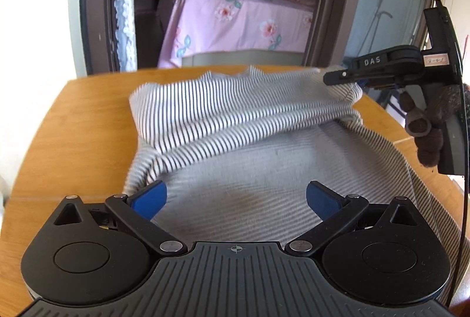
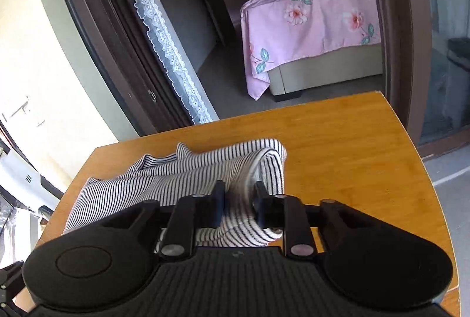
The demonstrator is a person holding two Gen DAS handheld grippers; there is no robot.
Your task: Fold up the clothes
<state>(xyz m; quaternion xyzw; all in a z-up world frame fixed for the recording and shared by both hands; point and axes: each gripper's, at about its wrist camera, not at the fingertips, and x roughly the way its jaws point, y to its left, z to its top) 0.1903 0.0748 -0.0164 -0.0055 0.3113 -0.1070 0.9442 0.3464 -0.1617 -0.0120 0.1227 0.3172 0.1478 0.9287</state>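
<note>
A: Where is the striped garment [image 1: 235,123]?

B: It lies on the wooden table [image 1: 73,141], partly folded, with 1 flap doubled over the far half and the paler inside showing nearer the camera.

A: And the left gripper [image 1: 236,198]?

B: Its 2 blue pads [image 1: 149,196] stand wide apart just above the cloth, holding nothing.

A: The right gripper [image 2: 238,201]?

B: Its jaws are clamped on a bunched fold of the striped garment [image 2: 235,170], which is pinched between the fingers and lifted a little off the table [image 2: 352,141]. In the left wrist view the right gripper [image 1: 333,77] grips the flap's far right corner, held by a gloved hand [image 1: 426,123].

A: Behind the table?

B: A bed with a pink floral sheet [image 2: 311,32] and a lace curtain [image 2: 164,44].
</note>
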